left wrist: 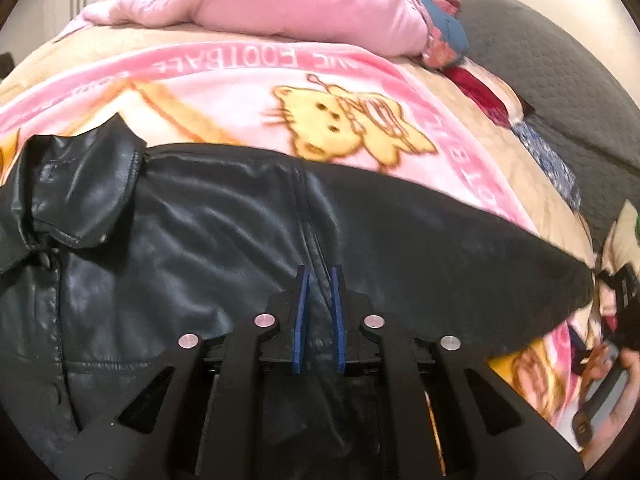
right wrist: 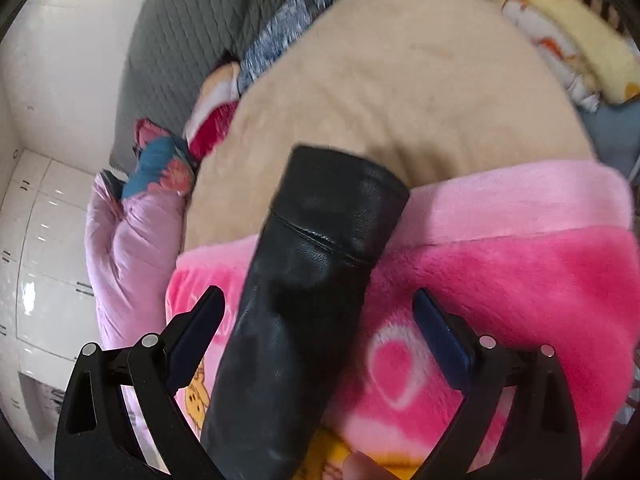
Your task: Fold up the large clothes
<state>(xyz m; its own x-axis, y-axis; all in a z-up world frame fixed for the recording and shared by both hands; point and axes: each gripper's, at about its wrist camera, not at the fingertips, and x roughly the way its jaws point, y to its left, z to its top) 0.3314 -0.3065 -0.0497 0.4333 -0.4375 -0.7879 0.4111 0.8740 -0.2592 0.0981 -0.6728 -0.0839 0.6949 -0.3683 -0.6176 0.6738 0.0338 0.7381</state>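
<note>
A black leather jacket (left wrist: 200, 248) lies spread on a pink cartoon blanket (left wrist: 248, 92), its collar (left wrist: 80, 184) at the left. My left gripper (left wrist: 320, 304) sits low on the jacket's middle, its blue pads close together with a raised fold of leather along the seam pinched between them. In the right wrist view the jacket's sleeve (right wrist: 304, 280) stretches away from me, cuff end (right wrist: 344, 184) on a beige cover. My right gripper (right wrist: 318, 294) stands wide open astride the sleeve, with neither finger touching it.
A pink padded garment (left wrist: 280, 4) and a blue floral cloth (left wrist: 444, 32) are heaped at the blanket's far side, on a dark grey quilted bed (left wrist: 560, 92). A hand (left wrist: 616, 364) shows at the right edge. White cabinets (right wrist: 44, 240) stand beyond the bed.
</note>
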